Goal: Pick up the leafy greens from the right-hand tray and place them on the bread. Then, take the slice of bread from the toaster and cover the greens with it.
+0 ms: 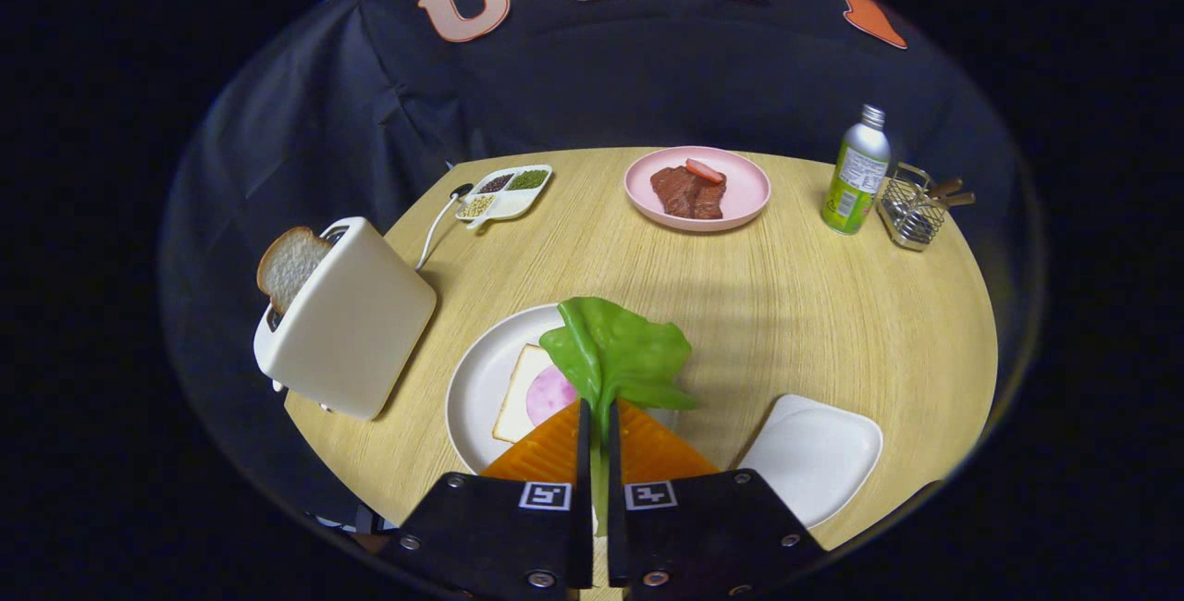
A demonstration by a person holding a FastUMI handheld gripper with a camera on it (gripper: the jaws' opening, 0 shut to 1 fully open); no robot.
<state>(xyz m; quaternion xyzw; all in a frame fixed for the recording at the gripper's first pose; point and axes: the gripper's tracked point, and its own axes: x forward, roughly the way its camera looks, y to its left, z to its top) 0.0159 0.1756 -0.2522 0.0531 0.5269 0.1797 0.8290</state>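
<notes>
Gripper view. The gripper [598, 411] is closed to a narrow slit, both fingers pinching the stem of the leafy greens [615, 351], which stand up just ahead of the fingertips. Beneath and beyond the greens lies a round white plate [481, 370] carrying a slice of bread [516, 395] topped with a pink round of meat [552, 395]; the leaf hangs over the plate's right part. To the left stands a cream toaster [356, 319] with a second bread slice [289, 265] protruding from its slot. Right of the fingers sits a white tray [814, 453]. Farther across the wooden counter [786, 305] are a pink plate of meat [696, 188], a divided dish of seeds [504, 191], a bottle [857, 171] and a wire basket [914, 210].
</notes>
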